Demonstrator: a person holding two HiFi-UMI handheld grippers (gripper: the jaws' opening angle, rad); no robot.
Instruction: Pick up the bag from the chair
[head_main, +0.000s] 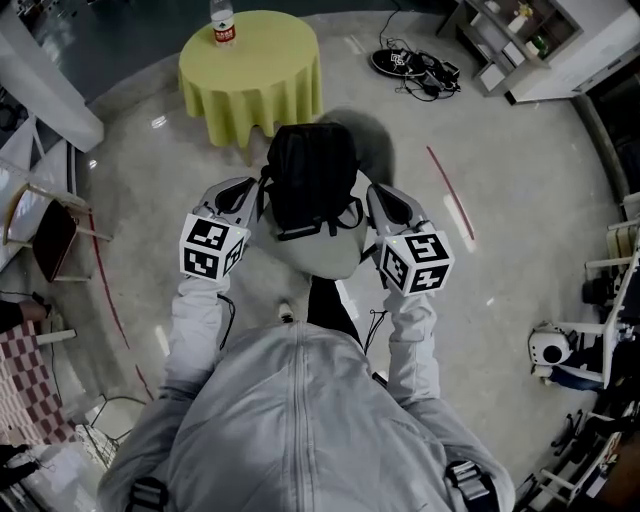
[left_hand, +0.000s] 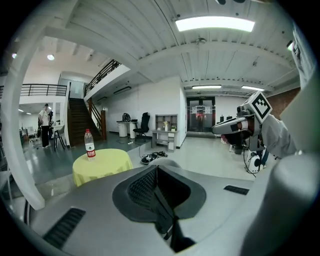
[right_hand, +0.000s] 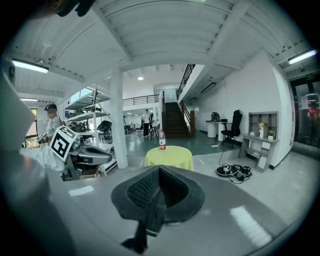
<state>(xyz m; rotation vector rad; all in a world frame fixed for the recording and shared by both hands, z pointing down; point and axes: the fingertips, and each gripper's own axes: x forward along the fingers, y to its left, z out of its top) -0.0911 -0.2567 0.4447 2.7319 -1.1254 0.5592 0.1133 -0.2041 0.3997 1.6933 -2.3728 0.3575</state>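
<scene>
Straps of the black bag are clamped in the closed left gripper and right gripper, with the bag over the chair. Just beyond the chair stands a yellow table with a bottle. To the chair's right the floor lies open.

Bag: black. Tablecloth at 12 o'clock: plain yellow-green. Bottle label: red. Left gripper, right gripper: grey, cubes carrying black-and-white square markers. Floor stripe at 2 o'clock: apparently red.
</scene>
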